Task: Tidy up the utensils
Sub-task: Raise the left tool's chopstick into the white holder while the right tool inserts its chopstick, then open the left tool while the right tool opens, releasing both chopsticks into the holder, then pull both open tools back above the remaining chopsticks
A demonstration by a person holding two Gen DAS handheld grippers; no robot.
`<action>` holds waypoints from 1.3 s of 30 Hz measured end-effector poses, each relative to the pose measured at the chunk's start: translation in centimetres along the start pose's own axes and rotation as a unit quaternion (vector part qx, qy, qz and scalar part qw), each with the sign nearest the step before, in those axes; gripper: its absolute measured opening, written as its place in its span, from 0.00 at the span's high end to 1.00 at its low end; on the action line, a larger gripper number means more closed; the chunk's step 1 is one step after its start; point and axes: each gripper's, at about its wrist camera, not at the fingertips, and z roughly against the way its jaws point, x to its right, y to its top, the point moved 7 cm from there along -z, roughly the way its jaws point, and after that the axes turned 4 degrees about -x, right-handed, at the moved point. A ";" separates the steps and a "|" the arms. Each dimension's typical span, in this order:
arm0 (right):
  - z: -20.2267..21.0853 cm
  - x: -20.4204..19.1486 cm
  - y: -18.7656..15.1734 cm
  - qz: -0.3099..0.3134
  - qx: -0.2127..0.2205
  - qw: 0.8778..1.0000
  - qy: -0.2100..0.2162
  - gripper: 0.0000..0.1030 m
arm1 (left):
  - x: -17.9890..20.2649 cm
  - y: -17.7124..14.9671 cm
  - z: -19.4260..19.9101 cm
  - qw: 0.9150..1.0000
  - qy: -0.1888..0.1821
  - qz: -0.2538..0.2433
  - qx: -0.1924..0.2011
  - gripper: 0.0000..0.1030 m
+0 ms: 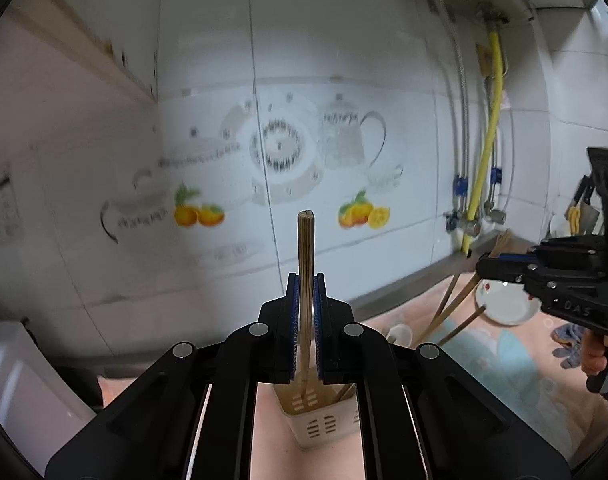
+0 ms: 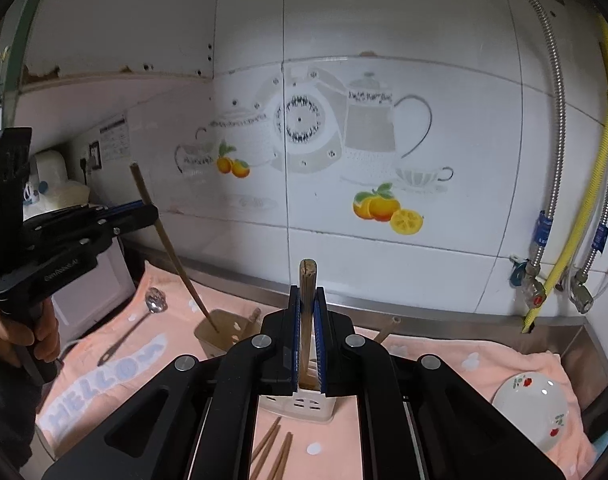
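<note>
Clearly, the left gripper point(image 1: 304, 312) pinches one chopstick point(image 1: 306, 256) above the holder point(image 2: 216, 330), and the right gripper point(image 2: 307, 332) pinches another chopstick point(image 2: 307, 292). Loose chopsticks point(image 2: 274, 452) and a spoon point(image 2: 154, 304) remain on the towel point(image 2: 444, 360), so much is left.

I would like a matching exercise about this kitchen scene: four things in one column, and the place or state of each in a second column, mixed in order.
Things:
1. metal ladle with a long handle
2. white bowl with red flower print
3. loose brown wooden chopsticks
4. yellow corrugated gas hose

Places or states:
A. runs along the tiled wall
B. lie flat on the pink towel in front of the white slotted utensil holder
C. lies on the towel at the left, near the white microwave
D. rests tilted at the towel's right end

Pairs: 1-C, 2-D, 3-B, 4-A
</note>
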 end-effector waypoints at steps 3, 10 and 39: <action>-1.0 0.1 -0.8 -0.001 -0.013 1.000 -0.001 0.94 | -0.5 -1.5 -1.5 1.000 -0.004 0.011 -0.021 0.94; -2.7 0.4 -2.4 -0.007 -0.036 0.999 0.000 0.94 | -1.2 -3.8 -3.0 0.998 -0.009 0.029 -0.046 0.93; 2.6 -1.7 -16.6 -0.025 -0.065 0.997 -0.034 0.19 | 2.2 -16.6 2.3 0.994 0.013 0.047 -0.102 0.05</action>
